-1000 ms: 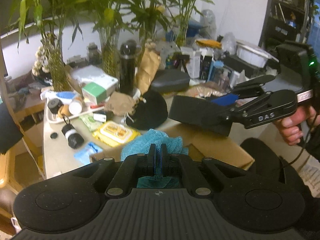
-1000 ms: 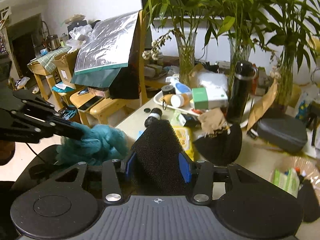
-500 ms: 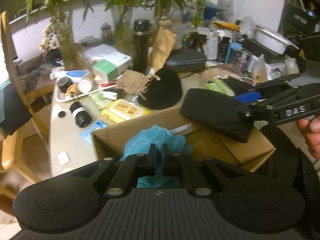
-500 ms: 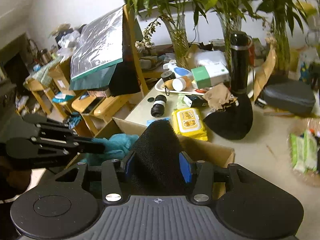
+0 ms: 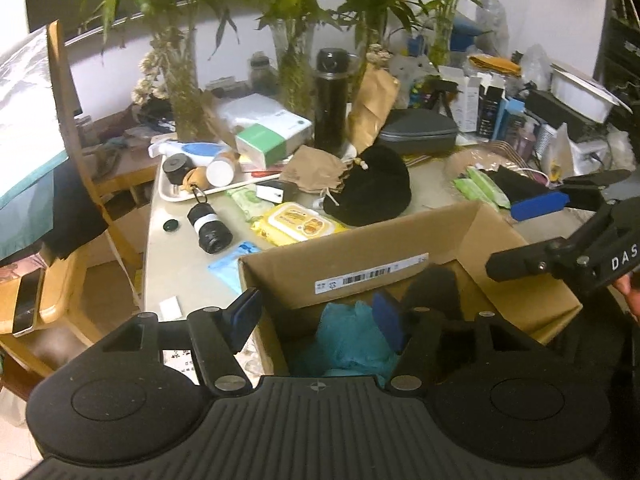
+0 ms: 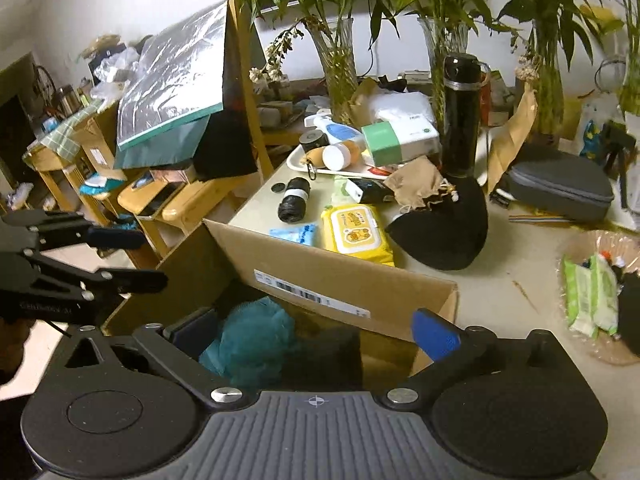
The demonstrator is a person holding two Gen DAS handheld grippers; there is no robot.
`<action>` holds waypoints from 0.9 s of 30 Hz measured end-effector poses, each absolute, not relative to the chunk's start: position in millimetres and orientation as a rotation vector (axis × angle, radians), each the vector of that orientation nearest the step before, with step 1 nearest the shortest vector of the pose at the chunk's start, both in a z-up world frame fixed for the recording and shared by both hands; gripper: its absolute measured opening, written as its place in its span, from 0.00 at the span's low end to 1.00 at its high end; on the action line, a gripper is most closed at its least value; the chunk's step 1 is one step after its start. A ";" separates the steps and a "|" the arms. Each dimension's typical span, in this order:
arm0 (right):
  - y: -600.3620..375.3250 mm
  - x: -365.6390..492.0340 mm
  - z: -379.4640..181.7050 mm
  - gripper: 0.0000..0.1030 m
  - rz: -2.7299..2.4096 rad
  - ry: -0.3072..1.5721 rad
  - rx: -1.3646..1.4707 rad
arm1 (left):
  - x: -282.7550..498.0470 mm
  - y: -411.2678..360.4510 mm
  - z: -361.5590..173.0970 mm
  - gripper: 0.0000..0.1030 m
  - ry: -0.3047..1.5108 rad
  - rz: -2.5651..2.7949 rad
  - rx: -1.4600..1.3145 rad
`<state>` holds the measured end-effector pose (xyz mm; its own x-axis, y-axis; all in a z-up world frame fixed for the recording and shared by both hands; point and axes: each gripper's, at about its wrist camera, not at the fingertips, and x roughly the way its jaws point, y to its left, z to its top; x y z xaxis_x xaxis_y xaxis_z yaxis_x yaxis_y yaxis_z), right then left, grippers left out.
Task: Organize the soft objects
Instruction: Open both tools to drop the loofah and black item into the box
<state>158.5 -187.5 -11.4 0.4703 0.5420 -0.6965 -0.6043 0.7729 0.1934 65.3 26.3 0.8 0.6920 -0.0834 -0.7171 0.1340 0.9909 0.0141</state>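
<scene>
Both grippers opening, teal puff (image 5: 352, 340) and black sponge (image 5: 434, 288) now dropped into box (image 5: 360, 248)

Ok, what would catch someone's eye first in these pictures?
The open cardboard box at the table's near edge, with a teal mesh pouf and a black sponge inside. Both the left gripper and right gripper hang over it, jaws opening. Behind, a yellow wipes pack and tall black flask.

A brown cardboard box (image 5: 400, 236) with a white barcode label (image 5: 372, 274) holds a teal mesh puff (image 5: 352, 340) and black foam (image 5: 434, 290), beside a yellow wipes pack (image 6: 356, 234).
</scene>
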 end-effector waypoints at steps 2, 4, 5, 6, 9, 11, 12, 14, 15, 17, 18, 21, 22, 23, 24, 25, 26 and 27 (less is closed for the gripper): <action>-187.9 157.0 -10.0 1.00 0.692 0.813 -0.106 | 64.9 28.4 1.6 0.59 0.794 -0.116 0.063; -189.6 156.3 -9.0 1.00 0.679 0.806 -0.124 | 64.8 30.7 2.2 0.59 0.792 -0.111 0.057; -190.4 156.1 -8.8 1.00 0.669 0.805 -0.133 | 64.3 31.9 2.3 0.59 0.790 -0.110 0.055; -191.3 156.9 -8.7 1.00 0.660 0.804 -0.142 | 64.2 32.7 2.3 0.59 0.786 -0.109 0.053; -195.3 158.8 -8.3 1.00 0.637 0.795 -0.171 | 63.4 34.5 2.0 0.59 0.781 -0.101 0.048; -198.1 160.5 -7.5 1.00 0.619 0.790 -0.189 | 63.5 36.1 1.4 0.59 0.778 -0.100 0.044; -199.6 161.3 -7.1 1.00 0.612 0.788 -0.192 | 63.7 36.3 1.2 0.59 0.778 -0.099 0.044; -203.4 164.1 -7.2 1.00 0.599 0.791 -0.190 | 64.2 36.2 0.0 0.59 0.779 -0.096 0.046; -204.6 165.3 -7.5 1.00 0.592 0.793 -0.188 | 64.5 36.2 -0.7 0.59 0.779 -0.096 0.046; -206.9 168.0 -8.7 1.00 0.578 0.796 -0.189 | 65.3 36.8 -2.3 0.59 0.781 -0.095 0.044; -207.8 168.8 -9.3 1.00 0.572 0.797 -0.191 | 65.7 37.0 -3.4 0.59 0.785 -0.093 0.043; -209.2 170.3 -10.5 1.00 0.561 0.795 -0.206 | 67.9 39.2 -6.3 0.59 0.796 -0.082 0.041; -209.4 170.5 -10.9 1.00 0.558 0.794 -0.212 | 68.1 40.3 -6.8 0.59 0.796 -0.081 0.040; -209.9 170.8 -11.4 1.00 0.554 0.792 -0.219 | 68.2 41.1 -6.9 0.59 0.796 -0.080 0.040; -210.4 171.4 -11.7 1.00 0.553 0.791 -0.222 | 68.8 41.8 -6.7 0.59 0.796 -0.078 0.040; -210.6 172.1 -11.9 1.00 0.552 0.791 -0.223 | 68.9 42.2 -6.5 0.59 0.795 -0.078 0.039; -211.2 173.2 -12.1 1.00 0.552 0.792 -0.223 | 69.0 42.9 -6.5 0.59 0.793 -0.079 0.037; -211.7 174.2 -12.4 1.00 0.551 0.793 -0.223 | 69.1 43.3 -6.4 0.59 0.791 -0.079 0.036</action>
<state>174.2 -211.7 -12.4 0.5708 0.3838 -0.7258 -0.5464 0.8374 0.0132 69.1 43.3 -6.4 0.7001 -0.0579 -0.7117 0.0848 0.9964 0.0023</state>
